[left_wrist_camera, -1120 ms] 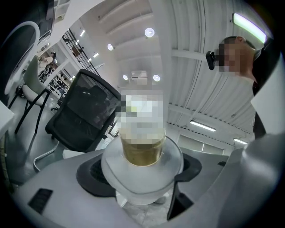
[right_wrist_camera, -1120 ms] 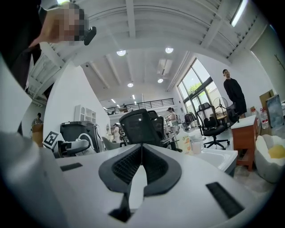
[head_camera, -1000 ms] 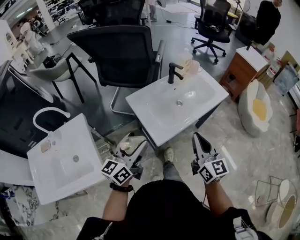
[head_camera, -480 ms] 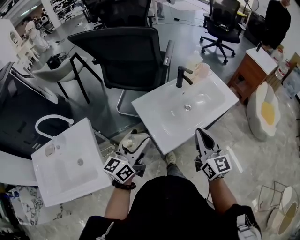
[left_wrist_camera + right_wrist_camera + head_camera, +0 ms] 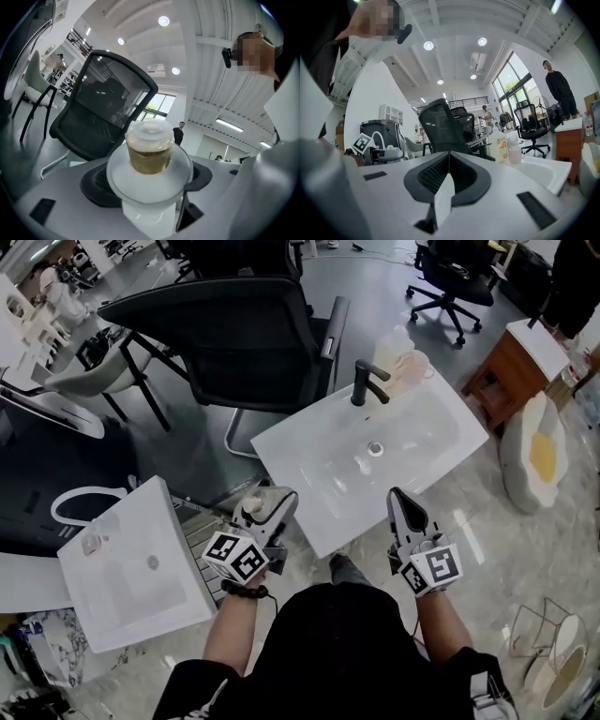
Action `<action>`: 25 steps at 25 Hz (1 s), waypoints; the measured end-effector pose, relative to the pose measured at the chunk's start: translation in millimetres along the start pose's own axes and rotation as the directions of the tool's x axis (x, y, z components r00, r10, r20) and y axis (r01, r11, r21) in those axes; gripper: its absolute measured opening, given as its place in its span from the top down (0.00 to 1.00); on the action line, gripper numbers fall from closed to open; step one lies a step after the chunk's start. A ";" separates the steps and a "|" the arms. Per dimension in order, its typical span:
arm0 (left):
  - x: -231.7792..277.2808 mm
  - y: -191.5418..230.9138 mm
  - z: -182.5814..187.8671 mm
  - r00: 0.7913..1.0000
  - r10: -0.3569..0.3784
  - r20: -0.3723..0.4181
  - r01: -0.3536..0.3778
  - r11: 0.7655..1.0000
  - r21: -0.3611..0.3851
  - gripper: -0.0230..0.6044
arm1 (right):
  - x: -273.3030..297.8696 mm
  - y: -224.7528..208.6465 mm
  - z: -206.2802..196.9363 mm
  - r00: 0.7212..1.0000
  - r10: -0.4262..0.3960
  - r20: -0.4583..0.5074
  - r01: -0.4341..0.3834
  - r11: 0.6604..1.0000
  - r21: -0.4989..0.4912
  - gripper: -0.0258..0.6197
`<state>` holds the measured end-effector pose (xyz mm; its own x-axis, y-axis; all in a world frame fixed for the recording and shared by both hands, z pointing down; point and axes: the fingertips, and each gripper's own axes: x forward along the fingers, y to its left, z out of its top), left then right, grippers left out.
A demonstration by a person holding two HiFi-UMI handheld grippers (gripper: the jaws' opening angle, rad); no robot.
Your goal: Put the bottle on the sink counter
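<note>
A white bottle (image 5: 150, 152) with a clear cap over yellowish liquid lies between the jaws of my left gripper (image 5: 151, 190), which is shut on it. In the head view the bottle (image 5: 254, 512) and left gripper (image 5: 275, 509) hang just left of the front corner of the white sink counter (image 5: 309, 442). My right gripper (image 5: 401, 505) is shut with nothing in it, at the counter's front edge. Its jaws meet in the right gripper view (image 5: 448, 180). A black faucet (image 5: 366, 382) stands at the back of the basin.
Two pale bottles (image 5: 397, 351) and a pink cup (image 5: 419, 366) stand behind the faucet. A black office chair (image 5: 234, 334) is beyond the counter. A second white sink unit (image 5: 131, 563) is at the left, a wooden cabinet (image 5: 511, 367) at the right.
Both grippers have moved forward toward the sink counter's front edge, the bottle still in the left one. The counter now sits closer in the head view.
</note>
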<state>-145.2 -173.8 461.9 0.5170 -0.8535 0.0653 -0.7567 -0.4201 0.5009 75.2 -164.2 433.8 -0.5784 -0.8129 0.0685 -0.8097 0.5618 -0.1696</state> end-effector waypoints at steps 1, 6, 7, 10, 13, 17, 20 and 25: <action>7.6 5.2 -3.9 1.000 0.008 -0.010 -0.008 1.000 -0.006 0.40 | 4.0 -4.9 -3.7 1.000 -0.002 -0.009 0.002 1.000 0.007 0.91; 43.4 30.3 -20.2 0.998 0.043 -0.054 -0.044 0.999 -0.012 0.40 | 23.1 -28.1 -25.6 0.998 -0.005 -0.068 0.008 0.999 0.043 0.91; 50.2 34.6 -22.3 0.997 0.051 -0.061 -0.052 0.999 -0.010 0.40 | 26.4 -33.0 -29.3 0.997 -0.006 -0.078 0.010 0.999 0.052 0.91; 67.5 47.2 -27.1 0.994 0.072 -0.078 -0.072 0.997 -0.004 0.40 | 35.6 -44.8 -39.3 0.994 -0.007 -0.106 0.016 0.996 0.083 0.91; 82.1 58.7 -32.3 0.991 0.092 -0.093 -0.092 0.996 0.002 0.40 | 45.9 -52.0 -48.7 0.990 0.013 -0.140 0.002 0.995 0.104 0.91; 101.2 72.6 -43.7 0.983 0.125 -0.132 -0.123 0.992 0.022 0.40 | 64.6 -57.9 -57.3 0.983 0.052 -0.177 -0.033 0.994 0.106 0.91; 112.2 84.4 -54.2 0.974 0.154 -0.164 -0.150 0.988 0.034 0.40 | 80.5 -58.4 -63.0 0.978 0.080 -0.191 -0.059 0.992 0.113 0.91; 125.8 103.3 -69.1 0.958 0.212 -0.193 -0.209 0.977 0.038 0.40 | 98.2 -61.7 -70.9 0.969 0.115 -0.218 -0.090 0.989 0.119 0.91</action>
<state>-130.7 -303.3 581.4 0.4121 -0.8472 0.3354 -0.8626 -0.2443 0.4429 61.4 -267.8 520.7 -0.6751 -0.6898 0.2615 -0.7366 0.6107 -0.2907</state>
